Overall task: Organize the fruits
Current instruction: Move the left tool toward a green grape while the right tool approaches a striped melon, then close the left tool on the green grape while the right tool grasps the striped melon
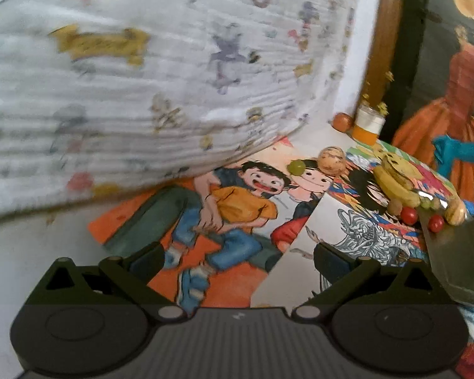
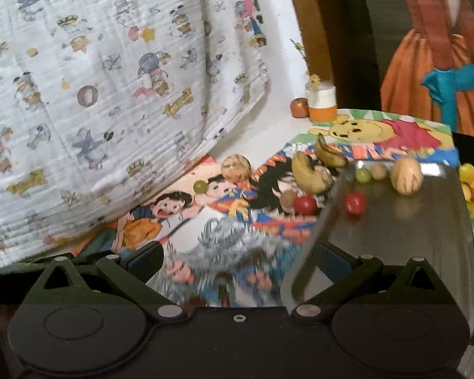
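Fruits lie on a table covered with cartoon prints. A speckled tan round fruit and a green grape sit together. Bananas lie beside a steel tray. A red cherry tomato and a small brown fruit lie left of the tray. On the tray are a red tomato, a grape, a small brown fruit and a speckled oval fruit. My left gripper is open and empty. My right gripper is open and empty, with the tray's near corner over its right finger.
A quilted cartoon-print blanket bulges over the table's left side. A jar with yellow flowers and a small orange ball stand at the back. A painting of an orange dress stands behind.
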Tool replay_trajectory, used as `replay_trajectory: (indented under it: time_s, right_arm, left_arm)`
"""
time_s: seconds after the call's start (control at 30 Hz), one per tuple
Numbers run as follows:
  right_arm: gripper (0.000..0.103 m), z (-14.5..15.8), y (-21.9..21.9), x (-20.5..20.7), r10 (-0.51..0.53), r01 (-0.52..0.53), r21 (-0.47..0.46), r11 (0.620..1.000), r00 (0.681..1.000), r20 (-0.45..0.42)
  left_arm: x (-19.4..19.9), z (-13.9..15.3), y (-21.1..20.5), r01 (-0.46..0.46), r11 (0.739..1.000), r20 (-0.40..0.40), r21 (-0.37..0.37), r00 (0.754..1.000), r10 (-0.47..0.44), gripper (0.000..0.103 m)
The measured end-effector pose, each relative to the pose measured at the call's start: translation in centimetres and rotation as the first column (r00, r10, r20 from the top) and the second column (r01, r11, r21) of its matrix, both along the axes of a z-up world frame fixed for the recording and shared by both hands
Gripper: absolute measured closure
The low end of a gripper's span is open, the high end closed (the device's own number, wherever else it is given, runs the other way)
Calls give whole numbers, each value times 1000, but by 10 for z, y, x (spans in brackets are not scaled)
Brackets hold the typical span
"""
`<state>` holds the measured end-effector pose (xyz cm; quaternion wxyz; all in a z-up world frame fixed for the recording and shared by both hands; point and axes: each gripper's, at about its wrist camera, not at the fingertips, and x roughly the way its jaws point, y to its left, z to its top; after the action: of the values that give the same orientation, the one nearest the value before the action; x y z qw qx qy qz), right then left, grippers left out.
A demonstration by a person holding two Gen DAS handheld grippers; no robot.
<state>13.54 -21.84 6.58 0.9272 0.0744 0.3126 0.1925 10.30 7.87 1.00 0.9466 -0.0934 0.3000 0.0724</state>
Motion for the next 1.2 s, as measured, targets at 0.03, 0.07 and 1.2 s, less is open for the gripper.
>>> replay_trajectory:
  time_s: [0.03,0.07,1.2]
  right_arm:
    - [1,6,1,10,7,-7,3,1000,1000,-11]
    - [1,12,2,20,15,-15,8,1000,1000,-21]
    - [7,-62,80,280,64,-16,200,980,970,-234]
  left_arm:
    - [6,2,2,28,1000,-2,14,1000,-28,0]
    - [10,4,4,45,999,-1,27,999,-45,0]
    - [198,-23,-29,299,940,-27,167,954,-299,2]
